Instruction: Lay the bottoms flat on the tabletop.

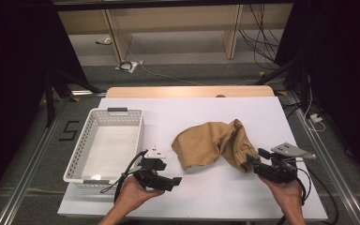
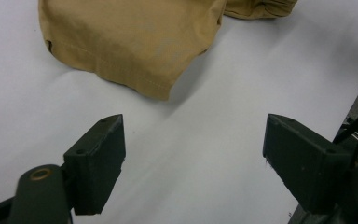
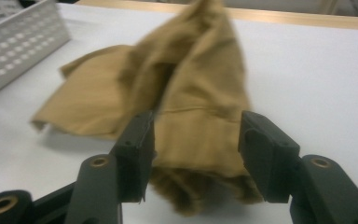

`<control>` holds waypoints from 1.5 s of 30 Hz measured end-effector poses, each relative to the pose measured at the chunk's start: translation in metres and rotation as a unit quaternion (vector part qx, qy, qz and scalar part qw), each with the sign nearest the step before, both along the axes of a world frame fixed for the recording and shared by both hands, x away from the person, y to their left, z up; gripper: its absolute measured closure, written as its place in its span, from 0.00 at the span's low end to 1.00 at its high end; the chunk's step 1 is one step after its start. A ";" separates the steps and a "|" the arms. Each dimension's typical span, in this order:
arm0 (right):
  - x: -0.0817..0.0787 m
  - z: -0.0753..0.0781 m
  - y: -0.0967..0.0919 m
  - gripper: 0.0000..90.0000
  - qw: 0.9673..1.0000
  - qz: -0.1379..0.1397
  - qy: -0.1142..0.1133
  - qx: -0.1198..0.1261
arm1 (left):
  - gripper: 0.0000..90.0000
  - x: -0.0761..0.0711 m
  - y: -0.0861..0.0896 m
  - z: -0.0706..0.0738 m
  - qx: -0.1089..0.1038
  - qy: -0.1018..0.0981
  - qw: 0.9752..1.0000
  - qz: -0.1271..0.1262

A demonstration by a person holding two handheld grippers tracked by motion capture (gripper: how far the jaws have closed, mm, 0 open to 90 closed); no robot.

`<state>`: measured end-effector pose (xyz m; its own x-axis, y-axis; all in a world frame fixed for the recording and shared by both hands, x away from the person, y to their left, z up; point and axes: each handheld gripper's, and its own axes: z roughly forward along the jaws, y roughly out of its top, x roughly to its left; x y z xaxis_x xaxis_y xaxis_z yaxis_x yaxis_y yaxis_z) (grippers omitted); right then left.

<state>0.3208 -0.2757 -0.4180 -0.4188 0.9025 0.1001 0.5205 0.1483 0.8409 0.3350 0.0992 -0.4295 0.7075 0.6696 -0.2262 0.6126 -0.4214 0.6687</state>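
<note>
Black right claw [image 3: 193,154], rumpled tan cloth [image 3: 186,88], perforated basket [image 1: 104,140]

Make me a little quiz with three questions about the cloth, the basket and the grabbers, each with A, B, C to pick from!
1. Where is the white basket?
A. Left of the tan cloth
B. On top of the cloth
C. Off the table, on the floor

2. What colour is the cloth?
A. Blue
B. Tan
C. Red

3. How do the jaws of the left gripper stand?
A. Shut on the basket
B. Shut on the cloth
C. Open, with bare table between them

Answers:
1. A, since the high view shows the basket at the table's left side and the cloth lying to its right.
2. B, since the fabric looks tan in all three views.
3. C, since the left gripper view shows its two jaws wide apart with the cloth lying beyond them.
</note>
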 end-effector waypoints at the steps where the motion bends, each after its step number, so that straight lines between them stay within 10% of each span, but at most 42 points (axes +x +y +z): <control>1: -0.003 0.001 0.004 0.50 1.000 0.008 0.001 -0.001 | 0.24 0.001 -0.003 -0.001 0.002 -0.003 1.000 -0.001; 17: -0.026 -0.014 0.028 0.42 0.996 0.053 0.048 -0.047 | 0.39 0.028 -0.030 -0.026 0.032 0.004 0.999 0.011; 33: 0.000 -0.041 0.022 0.40 0.991 0.038 0.093 -0.091 | 0.34 0.045 -0.052 -0.044 0.073 0.005 0.997 0.015; 45: 0.010 -0.051 0.021 0.58 0.989 0.035 0.113 -0.088 | 0.87 0.046 -0.056 -0.047 0.092 -0.012 0.996 0.010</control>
